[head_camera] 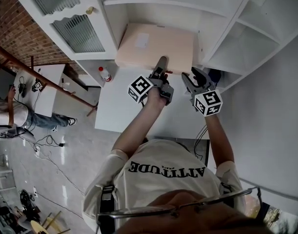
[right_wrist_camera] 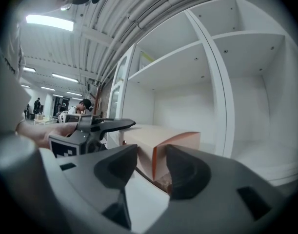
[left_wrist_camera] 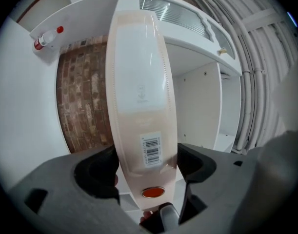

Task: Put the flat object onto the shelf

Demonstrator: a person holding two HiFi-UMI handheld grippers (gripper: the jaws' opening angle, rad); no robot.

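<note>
Flat box (head_camera: 156, 45) on shelf (head_camera: 149, 14), near edge between left hand-held gripper (head_camera: 162, 62) jaws.

A brick wall (head_camera: 12, 18) was seen at the upper left and a glossy grey floor (head_camera: 66, 169) at the lower left; strip lights (right_wrist_camera: 49, 22) were mounted on a ribbed ceiling (right_wrist_camera: 139, 13).

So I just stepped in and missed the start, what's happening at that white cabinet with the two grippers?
A person with a gripper in each hand is shelving a flat beige box in the white cabinet. The box lies flat in the open compartment. The left gripper is at its near edge, jaws wide either side, seemingly not pinching it. The right gripper hovers open and empty by the near corner.
</note>
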